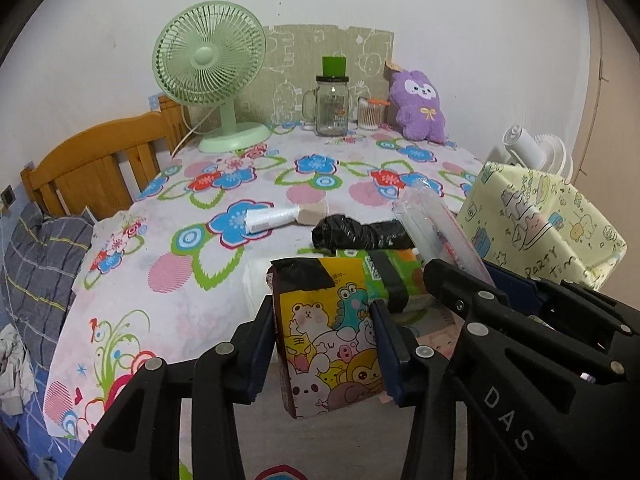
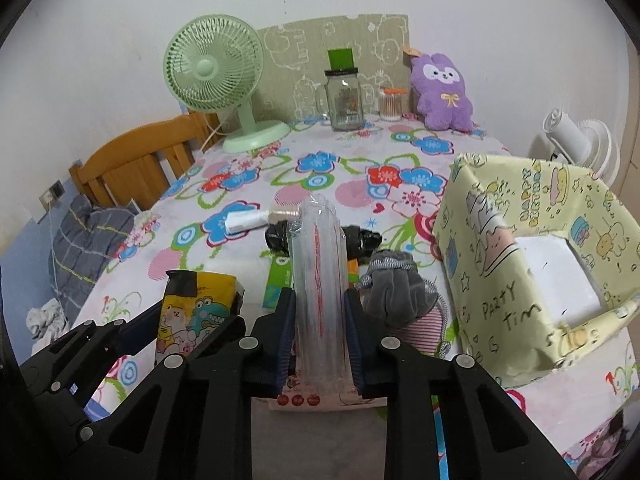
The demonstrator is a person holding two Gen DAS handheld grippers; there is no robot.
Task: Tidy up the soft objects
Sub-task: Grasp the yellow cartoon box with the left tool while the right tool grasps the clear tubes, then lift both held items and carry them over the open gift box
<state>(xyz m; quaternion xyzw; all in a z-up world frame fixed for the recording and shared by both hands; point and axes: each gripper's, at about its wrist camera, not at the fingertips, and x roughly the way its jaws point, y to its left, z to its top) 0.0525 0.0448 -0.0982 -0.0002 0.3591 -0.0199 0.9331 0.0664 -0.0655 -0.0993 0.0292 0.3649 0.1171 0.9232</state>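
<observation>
Yellow cartoon pack [image 1: 320, 332]: clamped in left gripper [image 1: 324, 344], lifted off the surface, left of the box.
Clear plastic sleeve [image 2: 318, 280]: pinched by right gripper [image 2: 320, 340], beside the box.
Wrapped box [image 2: 532, 264]: open top and white inside seen only from right wrist.
Grey pouch [image 2: 394, 288]: by the box, right view only.

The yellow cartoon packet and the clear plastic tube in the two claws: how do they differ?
The packet is opaque yellow, printed with cartoon animals; the tube is see-through with a red line inside. The packet is flat and blocky; the tube is long, narrow and ribbed. The packet sits in the left claw, the tube in the right claw. Both are pinched between blue pads, raised above the flowered tablecloth.
</observation>
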